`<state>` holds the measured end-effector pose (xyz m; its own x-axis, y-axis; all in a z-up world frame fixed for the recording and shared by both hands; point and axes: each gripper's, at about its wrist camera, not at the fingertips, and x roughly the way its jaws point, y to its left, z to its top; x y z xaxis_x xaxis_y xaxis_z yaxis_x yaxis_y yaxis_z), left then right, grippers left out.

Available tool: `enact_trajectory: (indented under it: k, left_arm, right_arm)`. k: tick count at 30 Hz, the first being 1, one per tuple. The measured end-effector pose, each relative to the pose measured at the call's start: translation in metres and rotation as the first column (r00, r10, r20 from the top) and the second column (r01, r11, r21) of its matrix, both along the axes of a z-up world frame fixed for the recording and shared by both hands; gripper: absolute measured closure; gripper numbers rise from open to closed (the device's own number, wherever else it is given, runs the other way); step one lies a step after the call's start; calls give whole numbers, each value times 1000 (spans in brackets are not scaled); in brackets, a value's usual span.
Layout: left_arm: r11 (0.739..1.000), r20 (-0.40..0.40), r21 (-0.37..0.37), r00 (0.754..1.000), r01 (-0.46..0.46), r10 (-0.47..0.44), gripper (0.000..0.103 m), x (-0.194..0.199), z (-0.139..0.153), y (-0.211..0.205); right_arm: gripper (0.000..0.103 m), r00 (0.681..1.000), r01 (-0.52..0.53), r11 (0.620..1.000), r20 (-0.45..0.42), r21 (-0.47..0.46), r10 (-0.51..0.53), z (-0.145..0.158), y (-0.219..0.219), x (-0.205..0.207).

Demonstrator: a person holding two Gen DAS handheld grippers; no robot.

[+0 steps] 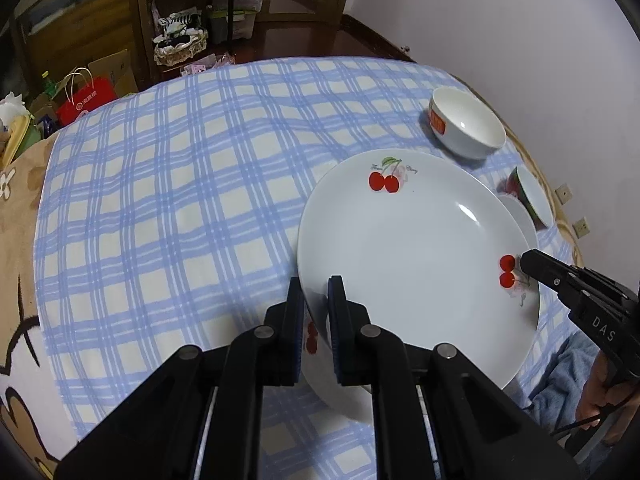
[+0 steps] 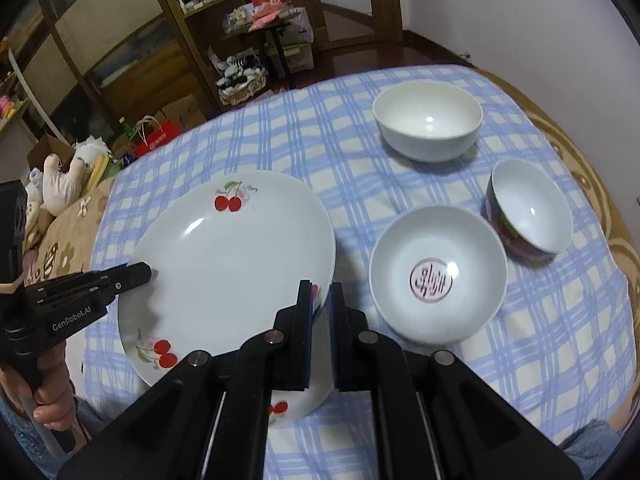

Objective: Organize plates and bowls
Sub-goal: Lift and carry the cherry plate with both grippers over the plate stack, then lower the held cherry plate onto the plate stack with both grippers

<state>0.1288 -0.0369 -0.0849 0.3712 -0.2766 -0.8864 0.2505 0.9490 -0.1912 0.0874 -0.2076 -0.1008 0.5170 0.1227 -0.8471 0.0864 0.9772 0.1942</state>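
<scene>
Both claws are clamped on one large white plate (image 2: 232, 264): the left gripper (image 1: 316, 304) is pinched on the rim at the plate's near-left edge, one pad under the rim and one on top, while the right gripper (image 2: 320, 304) is pinched on the opposite rim in the same way. The plate is held tilted above a blue-and-white checked cloth (image 1: 180, 184), which is spread over a softer brown patterned cover (image 1: 16, 208). Red cherry motifs are printed around the glossy, round, shallow plate. Just beside the right gripper, on the cloth, a white bowl with a round emblem (image 2: 438, 276) is seen upright. Near it a bowl with a dark red outside (image 2: 528, 212) is seen, tipped slightly, and farther off a plain white bowl (image 2: 428, 120) stands apart from both. All three are smooth glazed ceramic. A hand (image 2: 52, 392) is wrapped around the left gripper's handle. Beyond the cloth, a dark polished floor (image 1: 312, 40), wooden shelving (image 2: 120, 40) crowded with small items, a red paper bag (image 1: 86, 98) and a white wall (image 1: 500, 20) can be made out.
</scene>
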Motion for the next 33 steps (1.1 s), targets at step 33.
enact_trajectory:
  k: [33]
  left_arm:
    - [997,-71,-3,994,77,-77,90,9,-60,7]
  right_arm:
    - [95,989,-56,994,-142,-95,43,-55,21,3]
